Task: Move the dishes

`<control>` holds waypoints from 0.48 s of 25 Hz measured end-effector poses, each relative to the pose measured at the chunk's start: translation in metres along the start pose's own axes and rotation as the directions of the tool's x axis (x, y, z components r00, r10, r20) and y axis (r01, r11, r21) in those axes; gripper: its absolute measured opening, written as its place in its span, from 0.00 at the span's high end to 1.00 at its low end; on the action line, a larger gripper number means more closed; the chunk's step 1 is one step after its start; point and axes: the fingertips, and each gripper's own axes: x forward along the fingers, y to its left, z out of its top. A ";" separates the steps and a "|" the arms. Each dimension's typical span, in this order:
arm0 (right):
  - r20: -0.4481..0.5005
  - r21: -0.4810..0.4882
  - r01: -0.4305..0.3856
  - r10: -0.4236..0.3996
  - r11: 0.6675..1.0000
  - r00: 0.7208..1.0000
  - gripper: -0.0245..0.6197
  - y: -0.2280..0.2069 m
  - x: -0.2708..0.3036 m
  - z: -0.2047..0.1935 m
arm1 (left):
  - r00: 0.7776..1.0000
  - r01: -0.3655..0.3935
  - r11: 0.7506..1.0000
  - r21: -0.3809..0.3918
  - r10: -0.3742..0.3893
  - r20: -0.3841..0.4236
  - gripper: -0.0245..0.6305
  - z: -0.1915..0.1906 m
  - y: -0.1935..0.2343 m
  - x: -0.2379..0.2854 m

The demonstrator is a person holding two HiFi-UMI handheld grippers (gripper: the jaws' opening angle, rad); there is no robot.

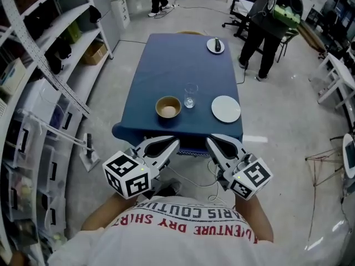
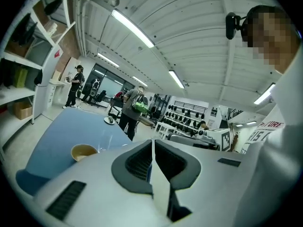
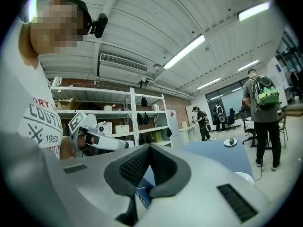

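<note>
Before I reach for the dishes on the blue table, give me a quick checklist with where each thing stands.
1. Left hand-held gripper empty: ok, jaws shut on nothing.
2. Right hand-held gripper empty: ok, shut too.
3. Jaws open for grasping: not ok.
4. Both over the table: not ok, short of its near edge.
5. Bowl, glass, plate spaced apart: ok.
6. Glass empty: cannot tell.

Shelving (image 1: pixel 39 54) flanks the table (image 1: pixel 177 65), bystander (image 1: pixel 266 21) standing beyond

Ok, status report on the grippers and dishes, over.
Left gripper shut, empty. Right gripper likewise. Bowl, glass, plate untouched on table. Nothing in the way.
</note>
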 end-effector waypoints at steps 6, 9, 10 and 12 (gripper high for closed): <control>0.026 -0.012 -0.003 0.003 1.000 1.000 0.93 0.013 -0.021 0.006 | 1.000 0.005 1.000 0.031 -0.005 0.025 0.90 -0.003 -0.023 -0.008; 0.031 -0.017 -0.006 0.007 1.000 1.000 0.93 0.017 -0.031 0.006 | 1.000 0.007 0.999 0.048 -0.008 0.027 0.90 -0.006 -0.031 -0.007; 0.029 -0.021 -0.007 0.007 1.000 1.000 0.93 0.018 -0.035 0.006 | 1.000 0.008 0.999 0.054 -0.010 0.028 0.90 -0.007 -0.035 -0.006; 0.027 -0.030 -0.005 0.006 1.000 1.000 0.93 0.018 -0.040 0.006 | 0.999 0.013 0.998 0.065 -0.015 0.033 0.90 -0.006 -0.040 -0.004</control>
